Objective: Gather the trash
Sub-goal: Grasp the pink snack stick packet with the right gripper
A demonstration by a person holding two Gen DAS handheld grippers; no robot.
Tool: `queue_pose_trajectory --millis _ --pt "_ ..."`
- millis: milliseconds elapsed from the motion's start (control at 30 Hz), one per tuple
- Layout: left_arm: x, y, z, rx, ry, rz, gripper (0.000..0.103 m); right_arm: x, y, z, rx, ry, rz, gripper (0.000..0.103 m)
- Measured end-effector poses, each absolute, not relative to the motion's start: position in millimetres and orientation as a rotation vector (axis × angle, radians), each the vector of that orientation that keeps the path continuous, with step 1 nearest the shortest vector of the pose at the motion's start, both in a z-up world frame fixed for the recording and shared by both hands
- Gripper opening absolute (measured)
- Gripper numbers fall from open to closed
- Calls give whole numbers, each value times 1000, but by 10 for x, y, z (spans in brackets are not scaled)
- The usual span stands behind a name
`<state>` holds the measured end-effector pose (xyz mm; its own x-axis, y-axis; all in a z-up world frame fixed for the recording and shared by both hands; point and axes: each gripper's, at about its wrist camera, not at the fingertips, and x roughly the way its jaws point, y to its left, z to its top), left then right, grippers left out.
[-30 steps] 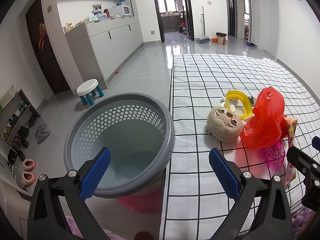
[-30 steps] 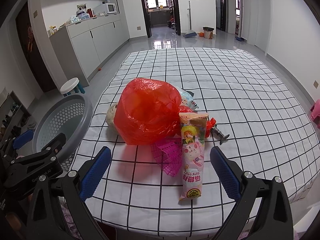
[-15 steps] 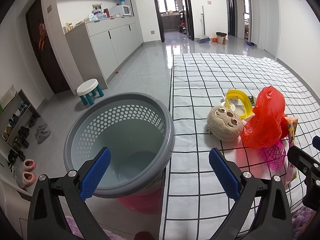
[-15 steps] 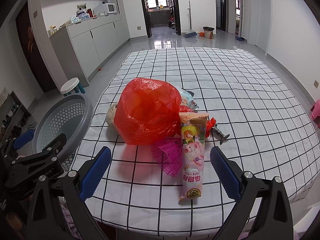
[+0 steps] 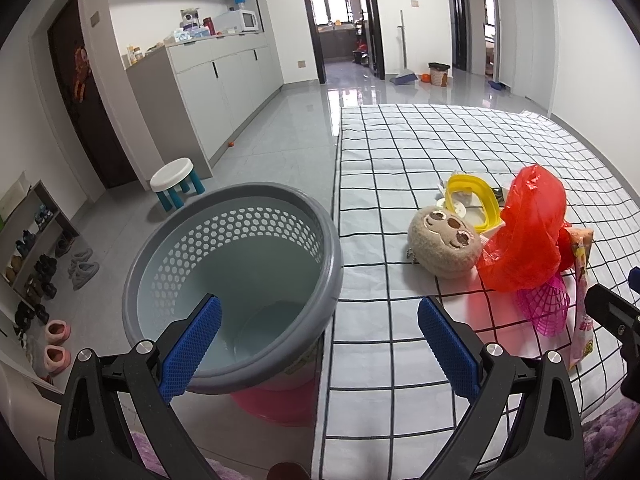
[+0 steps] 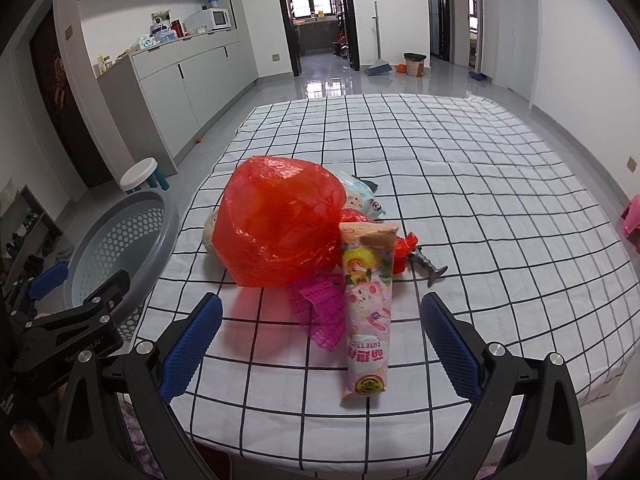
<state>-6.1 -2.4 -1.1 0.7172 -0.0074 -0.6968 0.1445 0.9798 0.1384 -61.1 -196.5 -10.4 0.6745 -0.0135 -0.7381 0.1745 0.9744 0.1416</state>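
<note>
A crumpled red plastic bag (image 6: 276,226) lies on the checked table (image 6: 460,184), also in the left wrist view (image 5: 528,232). In front of it lie a pink snack wrapper (image 6: 366,308) and pink mesh netting (image 6: 320,308). A grey perforated basket (image 5: 232,280) stands left of the table, empty, and also shows in the right wrist view (image 6: 120,248). My left gripper (image 5: 318,344) is open over the basket's near rim and the table edge. My right gripper (image 6: 320,344) is open just before the wrapper's near end.
A beige plush toy (image 5: 444,242) and a yellow-rimmed container (image 5: 474,204) sit behind the bag. A grey toy piece (image 6: 430,266) lies right of the wrapper. A white stool (image 5: 176,182), shoe rack (image 5: 32,240) and cabinets (image 5: 216,80) stand on the left.
</note>
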Motion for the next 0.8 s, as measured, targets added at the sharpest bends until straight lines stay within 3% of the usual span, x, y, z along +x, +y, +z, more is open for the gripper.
queue_pose_trajectory --millis 800 --pt "-117 -183 -67 188 763 -136 97 -458 -2506 -579 272 977 -106 93"
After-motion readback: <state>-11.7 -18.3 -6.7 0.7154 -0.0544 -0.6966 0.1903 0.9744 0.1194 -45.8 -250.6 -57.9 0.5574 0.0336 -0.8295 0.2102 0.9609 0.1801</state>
